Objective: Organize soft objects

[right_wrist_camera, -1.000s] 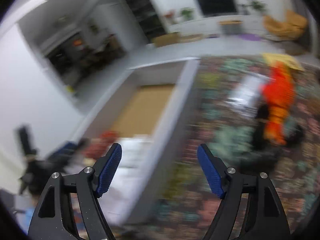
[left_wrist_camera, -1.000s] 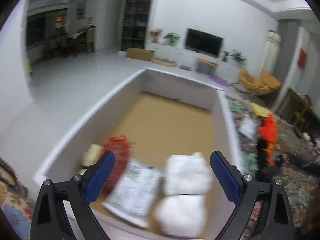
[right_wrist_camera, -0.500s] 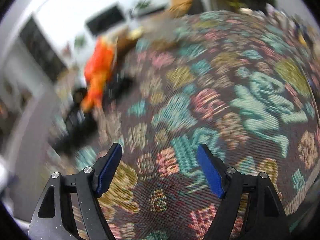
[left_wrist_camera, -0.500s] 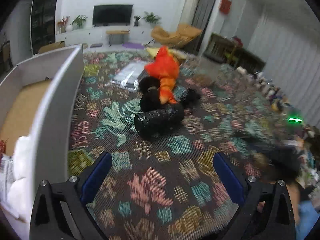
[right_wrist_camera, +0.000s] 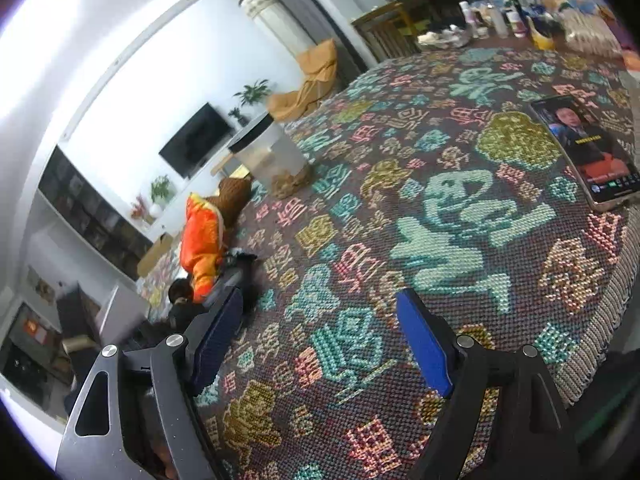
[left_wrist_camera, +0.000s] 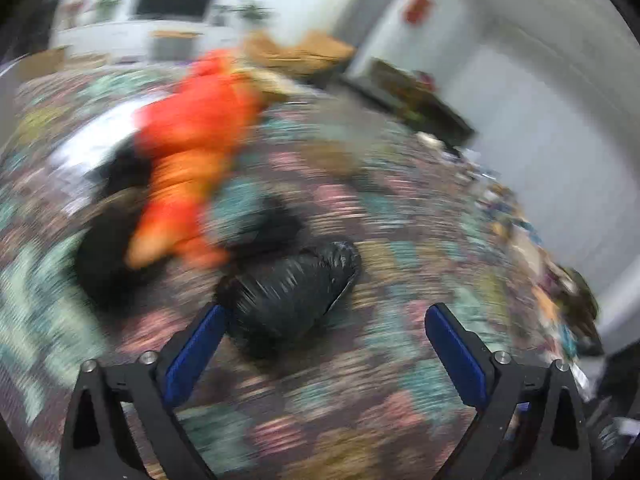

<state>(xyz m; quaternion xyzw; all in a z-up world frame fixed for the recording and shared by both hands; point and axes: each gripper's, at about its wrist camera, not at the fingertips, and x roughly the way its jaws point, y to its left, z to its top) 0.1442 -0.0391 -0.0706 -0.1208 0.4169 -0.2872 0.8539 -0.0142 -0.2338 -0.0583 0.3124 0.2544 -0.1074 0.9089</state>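
Black plastic: a crinkled, glossy black bag bundle (left_wrist_camera: 292,292) lies on the patterned woven rug (left_wrist_camera: 400,392), just ahead of the left gripper (left_wrist_camera: 322,340) and nearer its left pad.
Change: a second ago the left camera faced the white storage box with soft items inside; now it faces the rug pile. By my reading, one drop-off is done and the next pick-up has begun.
Left gripper: jaws wide, nothing between them.
Right gripper (right_wrist_camera: 320,336): jaws wide and empty, over bare rug.
Orange: a puffy orange garment (left_wrist_camera: 192,140) lies behind the bundle, over dark soft things; blur hides the details.
Textures: the rug is coarse and knotted; a smooth phone (right_wrist_camera: 584,148) and a clear tub (right_wrist_camera: 272,152) rest on it.
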